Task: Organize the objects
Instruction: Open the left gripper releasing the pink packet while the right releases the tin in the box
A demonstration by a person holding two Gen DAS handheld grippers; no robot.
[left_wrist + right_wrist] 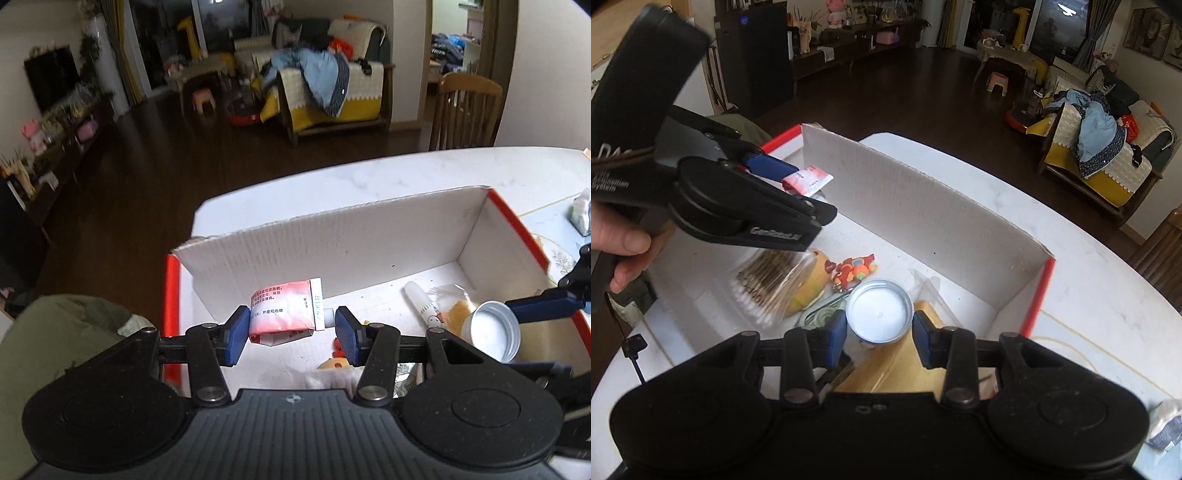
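My left hand-held gripper [291, 328] hangs over the near left part of a shallow cardboard box [332, 236], its blue ribbed pads closed on a crumpled pink-and-white tube [284, 314]. The tube lies crosswise between the pads, its small white cap touching the right pad, its flat crimped end standing upward. From the right wrist view the same tube [809, 179] shows as a folded, foil-like strip poking out past the blue finger.

My right hand-held gripper [879, 332] sits above the box's near right side with its pads set on either side of a round silvery metal lid [879, 310], white and smooth inside with a ridged rim. A sliver of gap shows at each side, so I cannot tell whether the pads actually press it.

Inside the box, which has matte white corrugated walls and red outer edges, lie a clear bag of cotton swabs [768, 284], a glossy red-and-orange toy figure [855, 271], and a small white tube [421, 299]. The box rests on a pale marbled desk [406, 173].
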